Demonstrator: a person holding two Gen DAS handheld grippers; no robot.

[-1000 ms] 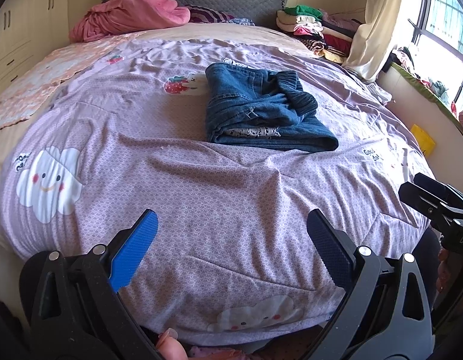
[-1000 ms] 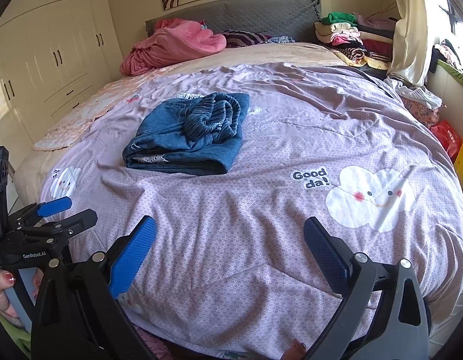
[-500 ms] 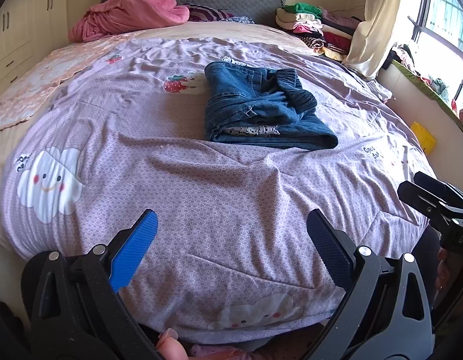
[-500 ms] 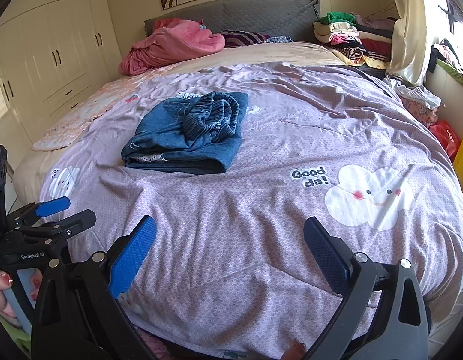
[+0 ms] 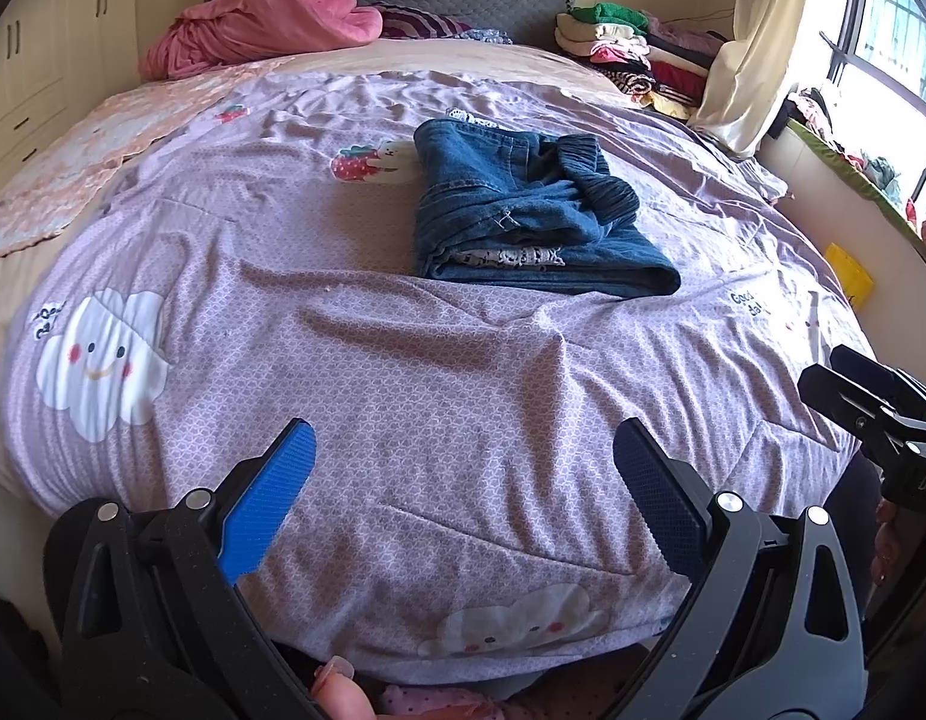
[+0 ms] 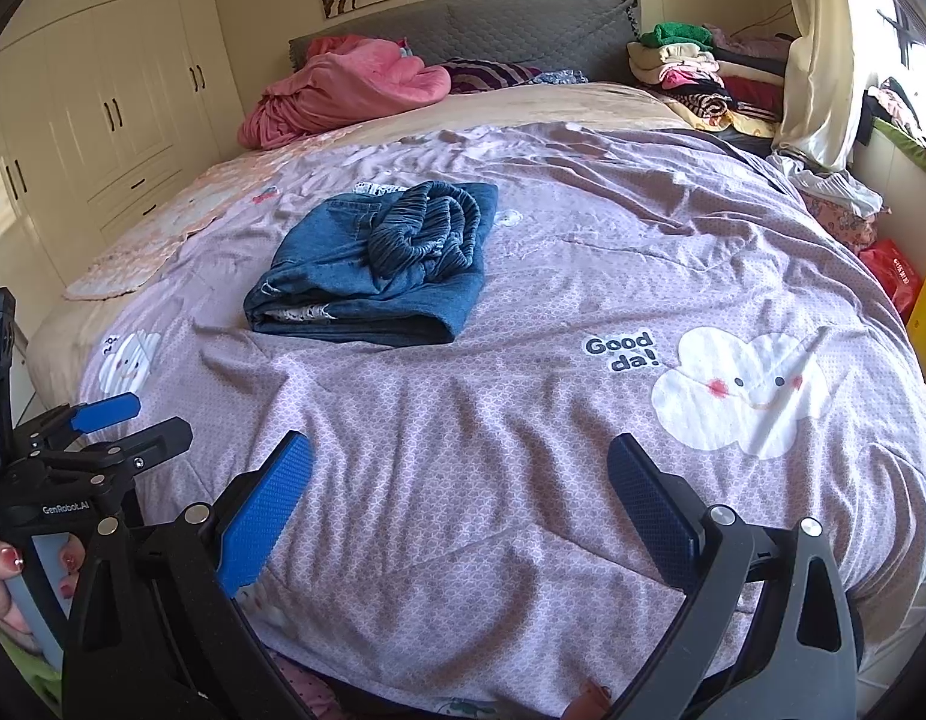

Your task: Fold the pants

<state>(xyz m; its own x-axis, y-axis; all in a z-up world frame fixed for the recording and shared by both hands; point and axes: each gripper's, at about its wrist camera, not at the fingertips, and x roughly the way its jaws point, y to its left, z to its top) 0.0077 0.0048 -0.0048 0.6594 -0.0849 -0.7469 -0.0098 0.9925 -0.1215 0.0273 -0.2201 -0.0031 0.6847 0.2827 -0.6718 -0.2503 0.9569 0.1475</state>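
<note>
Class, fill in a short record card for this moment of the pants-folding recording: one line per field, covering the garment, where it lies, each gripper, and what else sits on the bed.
garment: blue denim pants, folded into a compact bundle, waistband bunched on top
location: on the purple bedsheet, mid-bed, touched by neither gripper
left gripper: open, empty, near the foot of the bed
right gripper: open, empty, near the foot of the bed
also on bed: pink blanket by the headboard; stack of folded clothes at the far right corner

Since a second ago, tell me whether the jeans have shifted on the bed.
No. The jeans still lie beside the strawberry print on the purple sheet, same spot.
</note>
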